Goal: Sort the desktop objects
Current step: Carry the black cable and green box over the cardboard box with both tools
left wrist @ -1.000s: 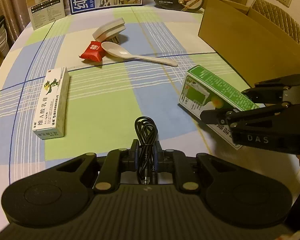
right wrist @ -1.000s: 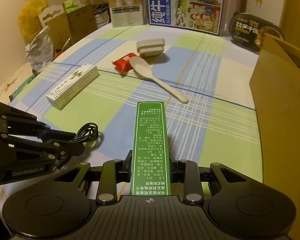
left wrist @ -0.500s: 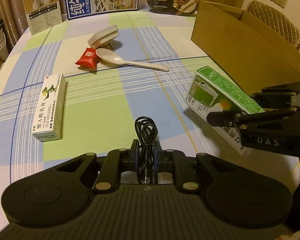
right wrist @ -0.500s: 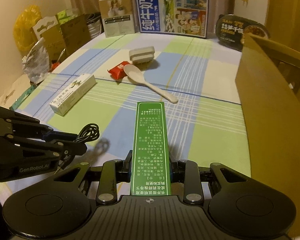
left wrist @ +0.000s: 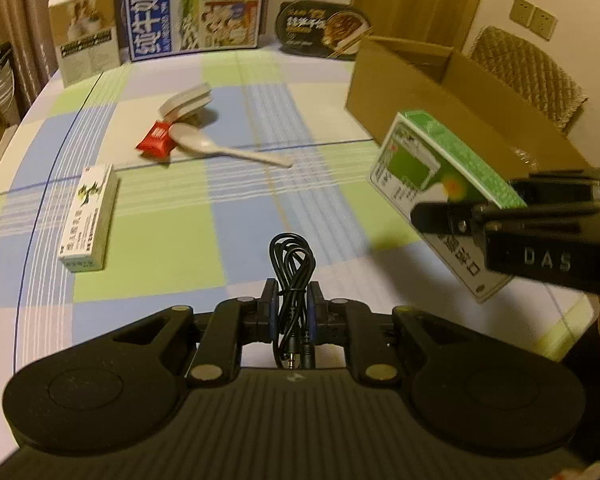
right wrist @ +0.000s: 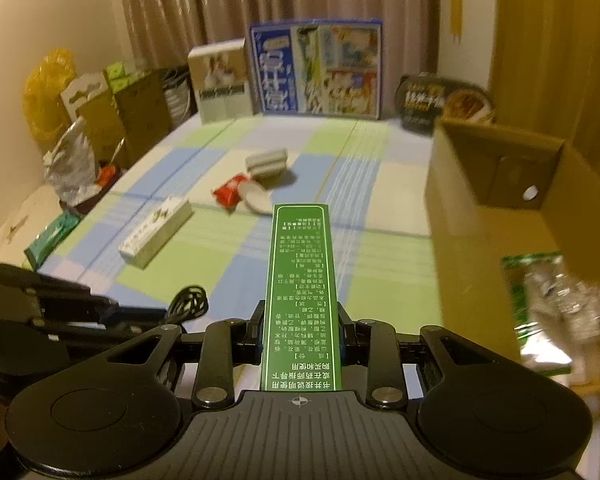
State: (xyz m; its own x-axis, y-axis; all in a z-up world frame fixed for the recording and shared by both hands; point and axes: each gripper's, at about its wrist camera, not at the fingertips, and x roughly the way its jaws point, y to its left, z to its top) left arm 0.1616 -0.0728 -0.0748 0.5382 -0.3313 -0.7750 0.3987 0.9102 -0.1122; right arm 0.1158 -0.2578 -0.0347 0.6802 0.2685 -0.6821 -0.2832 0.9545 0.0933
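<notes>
My left gripper [left wrist: 293, 312] is shut on a coiled black cable [left wrist: 292, 264], held above the checked tablecloth; the cable also shows in the right wrist view [right wrist: 188, 300]. My right gripper [right wrist: 300, 332] is shut on a green medicine box [right wrist: 300, 280], raised beside the open cardboard box [right wrist: 496, 208]. In the left wrist view the green box [left wrist: 428, 168] hangs in front of the cardboard box [left wrist: 440, 80]. On the table lie a white medicine box [left wrist: 88, 216], a red packet [left wrist: 154, 144], a white spoon [left wrist: 220, 148] and a grey adapter [left wrist: 186, 100].
Upright at the table's far edge stand a blue milk carton box [left wrist: 192, 8], a beige box [left wrist: 86, 36] and a black meal tray [left wrist: 320, 30]. A green-and-silver packet [right wrist: 548, 304] lies inside the cardboard box. Bags and boxes [right wrist: 92, 120] crowd the left beyond the table.
Both grippers have risen and tilted up with their loads. The green box has moved up and towards the cardboard box, whose inside now shows.
</notes>
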